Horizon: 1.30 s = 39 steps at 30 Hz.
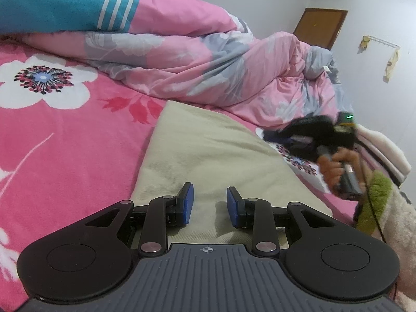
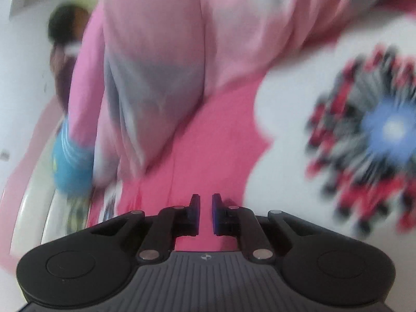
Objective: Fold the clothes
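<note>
Lying under left gripper [image 1: 209, 204]: beige garment [image 1: 215, 153]

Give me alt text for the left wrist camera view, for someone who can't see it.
The left gripper, jaws apart with nothing between them, hovers over a folded beige garment on a pink flowered bedsheet. A rumpled pink and grey quilt lies behind; at right, a hand holds the blurred right gripper.

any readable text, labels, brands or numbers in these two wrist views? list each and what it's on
None readable.
Left gripper body: a crosshair mark only, no lettering.
Right gripper body: the same mark, blurred.
Teal garment: white stripes and a yellow scrap at the frame edge, cut off.
Beige garment: plain.
</note>
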Each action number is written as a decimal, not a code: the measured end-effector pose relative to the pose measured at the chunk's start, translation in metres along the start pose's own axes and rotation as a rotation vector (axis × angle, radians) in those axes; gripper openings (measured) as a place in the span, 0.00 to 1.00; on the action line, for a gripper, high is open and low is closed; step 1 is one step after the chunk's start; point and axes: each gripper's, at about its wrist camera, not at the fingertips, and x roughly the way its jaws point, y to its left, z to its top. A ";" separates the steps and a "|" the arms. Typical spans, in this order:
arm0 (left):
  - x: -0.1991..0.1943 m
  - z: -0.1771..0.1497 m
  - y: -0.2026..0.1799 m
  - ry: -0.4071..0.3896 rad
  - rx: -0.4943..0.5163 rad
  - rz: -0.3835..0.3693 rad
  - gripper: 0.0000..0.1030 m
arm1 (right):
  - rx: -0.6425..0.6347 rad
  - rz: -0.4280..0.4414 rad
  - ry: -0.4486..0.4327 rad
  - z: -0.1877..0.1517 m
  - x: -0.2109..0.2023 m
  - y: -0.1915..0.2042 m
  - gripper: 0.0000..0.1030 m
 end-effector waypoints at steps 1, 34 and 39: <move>0.000 0.000 0.000 -0.001 -0.001 0.000 0.29 | -0.082 0.038 0.016 -0.006 -0.004 0.014 0.09; -0.019 0.007 0.002 -0.027 -0.003 0.051 0.34 | -0.469 -0.113 0.033 -0.154 -0.110 0.128 0.23; -0.014 0.001 0.003 -0.029 0.014 0.093 0.34 | -0.343 -0.146 0.060 -0.194 -0.115 0.101 0.23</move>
